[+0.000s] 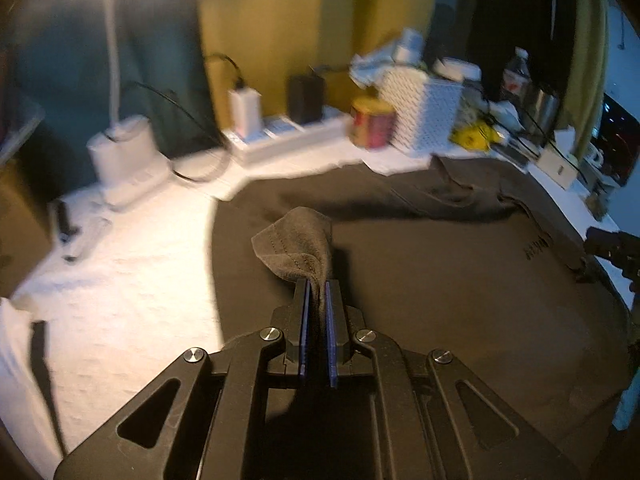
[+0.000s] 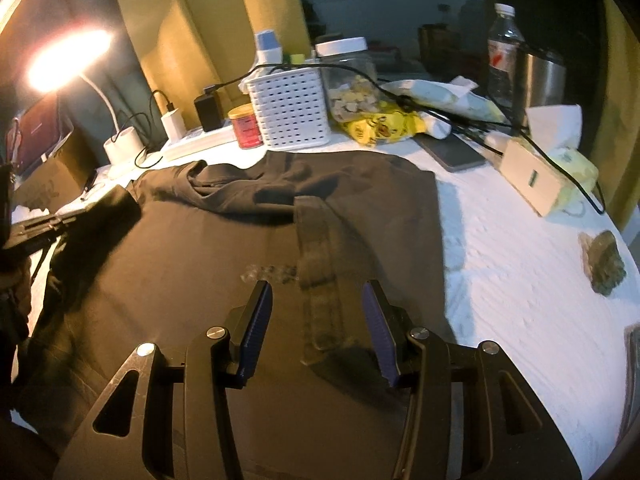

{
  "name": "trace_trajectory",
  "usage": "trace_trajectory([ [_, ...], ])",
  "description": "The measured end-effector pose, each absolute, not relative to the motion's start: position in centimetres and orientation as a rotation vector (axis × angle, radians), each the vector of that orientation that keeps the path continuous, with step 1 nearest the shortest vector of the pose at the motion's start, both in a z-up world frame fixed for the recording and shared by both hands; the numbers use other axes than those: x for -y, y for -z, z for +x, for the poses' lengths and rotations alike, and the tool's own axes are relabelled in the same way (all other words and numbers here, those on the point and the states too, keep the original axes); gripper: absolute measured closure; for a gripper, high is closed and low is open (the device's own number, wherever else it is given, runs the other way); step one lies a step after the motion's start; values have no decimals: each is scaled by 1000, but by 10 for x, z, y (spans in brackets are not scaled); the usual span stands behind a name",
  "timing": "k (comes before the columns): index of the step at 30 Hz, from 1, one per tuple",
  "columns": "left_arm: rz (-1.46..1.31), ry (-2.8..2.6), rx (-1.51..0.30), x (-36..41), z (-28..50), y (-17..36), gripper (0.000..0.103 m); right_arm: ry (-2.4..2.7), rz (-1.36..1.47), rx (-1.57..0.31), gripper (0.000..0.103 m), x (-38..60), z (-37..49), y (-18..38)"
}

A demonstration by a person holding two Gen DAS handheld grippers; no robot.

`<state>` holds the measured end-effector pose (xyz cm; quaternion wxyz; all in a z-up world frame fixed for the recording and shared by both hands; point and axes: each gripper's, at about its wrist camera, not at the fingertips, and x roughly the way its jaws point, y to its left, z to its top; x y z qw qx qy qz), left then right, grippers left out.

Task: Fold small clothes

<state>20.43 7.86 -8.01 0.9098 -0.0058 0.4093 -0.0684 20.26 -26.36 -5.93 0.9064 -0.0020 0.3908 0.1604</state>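
Note:
A dark brown t-shirt (image 1: 440,280) lies spread on a white-covered table (image 1: 132,272). My left gripper (image 1: 317,285) is shut on a bunched sleeve or corner of the shirt (image 1: 296,244), lifted above the spread cloth. In the right wrist view the shirt (image 2: 208,248) lies flat with its right side folded inward as a strip (image 2: 320,264). My right gripper (image 2: 316,292) is open and empty, its jaws hovering over that strip. The left gripper (image 2: 52,224) shows at the left edge there, holding cloth. The right gripper (image 1: 612,246) shows at the right edge of the left wrist view.
Along the table's back stand a lamp base (image 2: 122,146), chargers on a power strip (image 2: 192,140), a red can (image 2: 248,126), a white perforated basket (image 2: 290,110), a jar, snack bags, a phone (image 2: 452,152), a water bottle (image 2: 504,52), a steel cup and a tissue box (image 2: 536,184).

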Motion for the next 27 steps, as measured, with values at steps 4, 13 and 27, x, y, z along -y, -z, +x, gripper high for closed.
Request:
trace_trajectory([
  [4,-50,167,-916,-66,211,93,96,-325,11,-808,53,276,199,62],
  [13,-45,279,-950,-30,207,89,55,-327,46,-803,53,295,194,68],
  [27,-99,301,-1051,-25,220,101,28,-309,87,-793,53,318,191,69],
])
